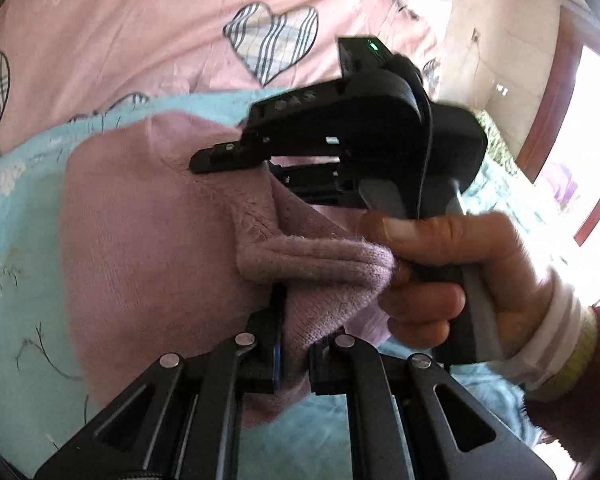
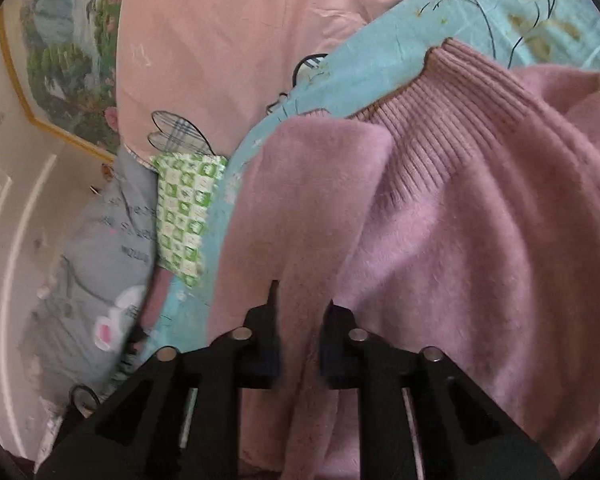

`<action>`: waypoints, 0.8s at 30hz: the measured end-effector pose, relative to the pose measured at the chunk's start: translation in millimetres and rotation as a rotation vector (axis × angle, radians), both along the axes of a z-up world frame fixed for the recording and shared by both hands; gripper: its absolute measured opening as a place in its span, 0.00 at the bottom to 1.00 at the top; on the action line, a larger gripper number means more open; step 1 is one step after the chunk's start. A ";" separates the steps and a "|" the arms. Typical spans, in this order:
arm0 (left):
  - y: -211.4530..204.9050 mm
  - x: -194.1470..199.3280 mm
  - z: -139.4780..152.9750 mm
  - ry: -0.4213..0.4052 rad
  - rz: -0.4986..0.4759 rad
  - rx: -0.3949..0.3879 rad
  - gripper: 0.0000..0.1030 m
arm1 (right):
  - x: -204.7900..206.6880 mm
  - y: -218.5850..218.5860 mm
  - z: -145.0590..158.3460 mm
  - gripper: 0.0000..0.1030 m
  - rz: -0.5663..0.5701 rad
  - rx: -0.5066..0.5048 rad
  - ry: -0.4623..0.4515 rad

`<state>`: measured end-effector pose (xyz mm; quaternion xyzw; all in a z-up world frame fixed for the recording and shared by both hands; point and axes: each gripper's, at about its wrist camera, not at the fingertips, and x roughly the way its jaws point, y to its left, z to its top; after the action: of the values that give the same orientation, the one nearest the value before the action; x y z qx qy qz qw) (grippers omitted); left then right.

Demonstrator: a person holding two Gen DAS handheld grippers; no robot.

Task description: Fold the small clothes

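A fuzzy mauve knit sweater (image 1: 148,240) lies on a turquoise sheet (image 1: 20,220). My left gripper (image 1: 298,328) is shut on a bunched fold of it, a ribbed edge (image 1: 320,256) draped over the fingers. In the right wrist view the sweater (image 2: 480,260) fills the right side, its ribbed band (image 2: 460,112) toward the top. My right gripper (image 2: 302,304) is shut on a strip of the sweater that runs between its pads. The left wrist view shows a person's hand (image 1: 440,264) on that gripper's handle, with one black finger (image 1: 220,154) lying over the sweater.
A pink duvet with plaid hearts (image 1: 140,32) lies beyond the sheet. In the right wrist view a green checked cloth (image 2: 184,208) and a grey printed pillow (image 2: 100,248) sit to the left, below a framed landscape picture (image 2: 68,52). A bright doorway (image 1: 580,140) is at the right.
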<state>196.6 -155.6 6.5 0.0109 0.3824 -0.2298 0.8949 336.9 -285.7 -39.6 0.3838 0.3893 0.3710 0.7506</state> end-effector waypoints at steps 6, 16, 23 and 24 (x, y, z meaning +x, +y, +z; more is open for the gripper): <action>-34.7 7.5 25.8 -0.006 -0.098 -0.097 0.07 | -22.9 -61.2 23.6 0.15 -0.103 0.089 -0.078; -80.3 28.2 -36.7 0.124 -0.118 -0.056 0.08 | -26.4 -99.0 -22.4 0.15 -0.190 -0.149 -0.004; -72.7 28.6 -40.1 0.160 -0.116 -0.084 0.18 | -23.9 -96.7 -22.8 0.19 -0.200 -0.182 -0.002; -71.0 26.4 -38.6 0.161 -0.115 -0.084 0.20 | -25.0 -98.2 -21.6 0.19 -0.205 -0.180 0.003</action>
<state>223.0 -226.6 -32.0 -0.0232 0.4420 -0.2970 0.8461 311.9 -383.9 -61.2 0.3533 0.3809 0.2553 0.8154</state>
